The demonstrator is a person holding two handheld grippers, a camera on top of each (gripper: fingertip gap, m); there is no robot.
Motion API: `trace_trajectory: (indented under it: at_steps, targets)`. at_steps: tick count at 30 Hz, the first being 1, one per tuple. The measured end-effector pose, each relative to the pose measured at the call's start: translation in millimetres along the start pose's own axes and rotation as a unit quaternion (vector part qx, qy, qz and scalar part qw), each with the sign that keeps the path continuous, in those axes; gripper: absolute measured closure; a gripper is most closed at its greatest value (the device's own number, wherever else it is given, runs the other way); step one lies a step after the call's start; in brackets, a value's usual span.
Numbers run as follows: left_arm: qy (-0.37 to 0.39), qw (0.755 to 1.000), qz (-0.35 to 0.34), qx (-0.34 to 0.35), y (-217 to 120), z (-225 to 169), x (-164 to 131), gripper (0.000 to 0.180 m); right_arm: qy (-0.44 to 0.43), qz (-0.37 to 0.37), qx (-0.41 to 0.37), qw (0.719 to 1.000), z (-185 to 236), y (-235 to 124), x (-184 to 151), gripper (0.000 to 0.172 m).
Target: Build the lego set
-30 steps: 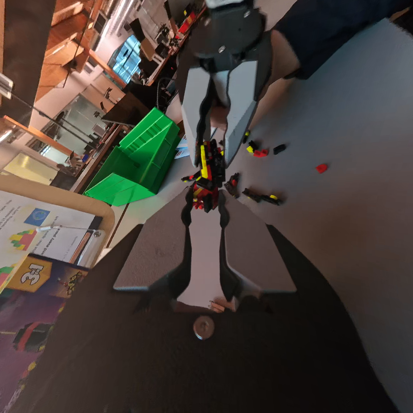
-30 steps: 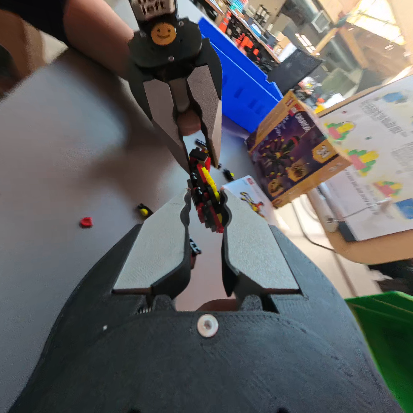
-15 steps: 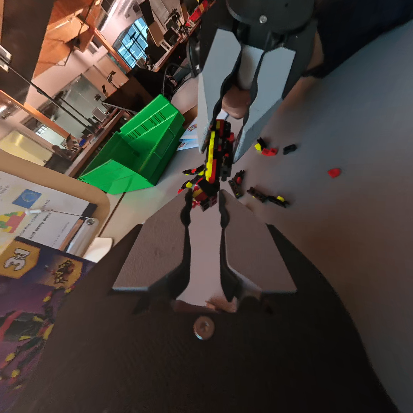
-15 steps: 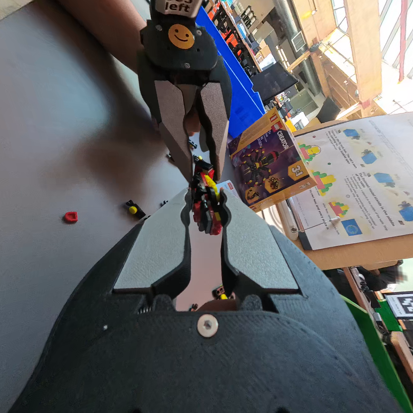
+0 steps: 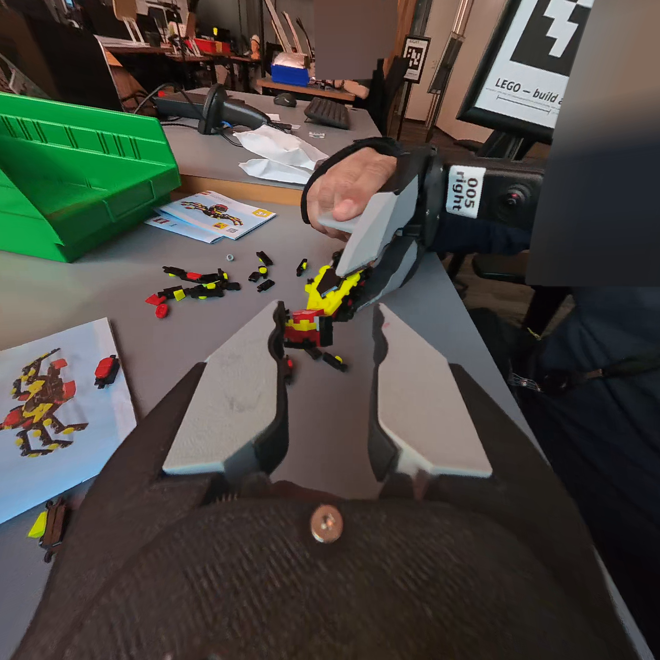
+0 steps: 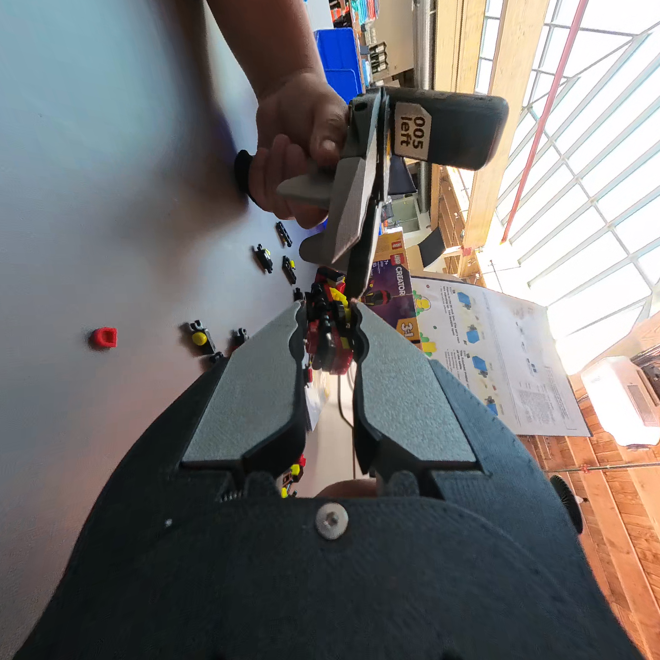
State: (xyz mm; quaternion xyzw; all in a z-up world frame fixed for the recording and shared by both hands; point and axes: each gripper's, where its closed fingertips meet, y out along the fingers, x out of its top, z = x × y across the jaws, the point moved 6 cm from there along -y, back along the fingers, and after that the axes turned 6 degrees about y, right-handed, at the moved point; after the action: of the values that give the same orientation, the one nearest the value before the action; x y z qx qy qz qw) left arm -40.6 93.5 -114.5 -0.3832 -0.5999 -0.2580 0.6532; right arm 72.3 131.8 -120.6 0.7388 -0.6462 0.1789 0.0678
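A small brick model [image 5: 321, 296] in red, yellow and black hangs just above the grey table [image 5: 428, 321]. My right gripper [image 6: 326, 307] is shut on it, with both pads pressed on its sides [image 6: 328, 335]. In the left wrist view the right gripper [image 5: 348, 291] comes in from the upper right and clamps the model's yellow end. My left gripper [image 5: 328, 310] is open wide. The model's red end lies against its left finger [image 5: 276, 332], while the right finger stands well clear. In the right wrist view the left gripper [image 6: 332, 275] hovers just beyond the model.
Loose black, yellow and red pieces [image 5: 196, 285] lie on the table, and a lone red piece [image 6: 103, 337]. A green bin [image 5: 71, 171], booklets [image 5: 214, 218] and a picture sheet [image 5: 53, 410] lie to the left. A set box [image 6: 389, 285] stands behind. The table edge runs at right. Less than 4 cm separates the two grippers' tips.
My left jaws have opened and let go of the model's red end. My left gripper has swung round to a new angle. The right gripper has kept its hold.
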Motion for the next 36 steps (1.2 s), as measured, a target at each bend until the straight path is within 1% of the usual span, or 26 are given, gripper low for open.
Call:
trace_trajectory:
  at_steps: [3,5,9,10,11,13,15,18,21,23,24,25,29,31,34,36]
  targets:
    - [0.008,1.0,0.009,0.004,-1,0,-1,0.143,-0.003,-0.009,0.003,1.0,2,-1,2,0.151]
    - [-0.01,1.0,0.007,-0.012,-1,-1,-2,0.147,0.003,-0.026,0.009,1.0,3,-2,5,0.151]
    - [-0.03,0.999,0.004,-0.021,-2,2,-2,0.145,-0.019,-0.021,-0.001,1.0,5,0,3,0.152]
    - [-0.031,0.999,0.013,-0.009,-2,5,-4,0.135,-0.023,-0.026,-0.007,0.999,5,-1,3,0.152]
    - [-0.027,0.999,0.028,0.009,-3,8,-6,0.121,-0.026,-0.028,-0.012,0.999,3,-2,4,0.152]
    - [-0.019,0.998,0.045,0.027,-6,13,-9,0.118,-0.021,-0.028,-0.013,0.999,1,-3,4,0.152]
    - [-0.037,0.999,0.023,0.007,-8,11,-6,0.127,-0.017,-0.033,-0.017,0.999,-2,-4,4,0.152]
    - [-0.087,0.995,-0.008,-0.038,-7,8,-3,0.13,-0.021,-0.034,-0.015,0.999,0,-4,5,0.152]
    - [-0.107,0.992,-0.019,-0.071,-5,3,-2,0.145,-0.026,-0.038,-0.014,0.999,2,-3,7,0.152]
    - [-0.113,0.991,-0.026,-0.072,-5,3,-1,0.148,-0.029,-0.043,-0.017,0.999,3,-3,8,0.152]
    - [-0.115,0.991,-0.027,-0.068,-5,4,-1,0.155,-0.031,-0.046,-0.019,0.998,2,-3,9,0.152]
    - [-0.118,0.99,-0.027,-0.069,-5,5,-1,0.155,-0.032,-0.042,-0.022,0.998,2,-3,9,0.152]
    - [-0.141,0.99,-0.007,-0.027,-4,15,-2,0.156,-0.04,0.008,-0.044,0.998,2,3,-1,0.152]
    - [-0.144,0.989,-0.002,-0.017,-6,19,0,0.156,-0.027,0.028,-0.043,0.998,0,5,-3,0.152]
    - [-0.173,0.985,-0.013,-0.019,-10,24,6,0.156,0.001,0.033,-0.048,0.998,-7,8,-5,0.152]
    - [-0.184,0.983,-0.007,-0.016,-12,25,5,0.156,0.008,0.031,-0.046,0.998,-8,10,-7,0.152]
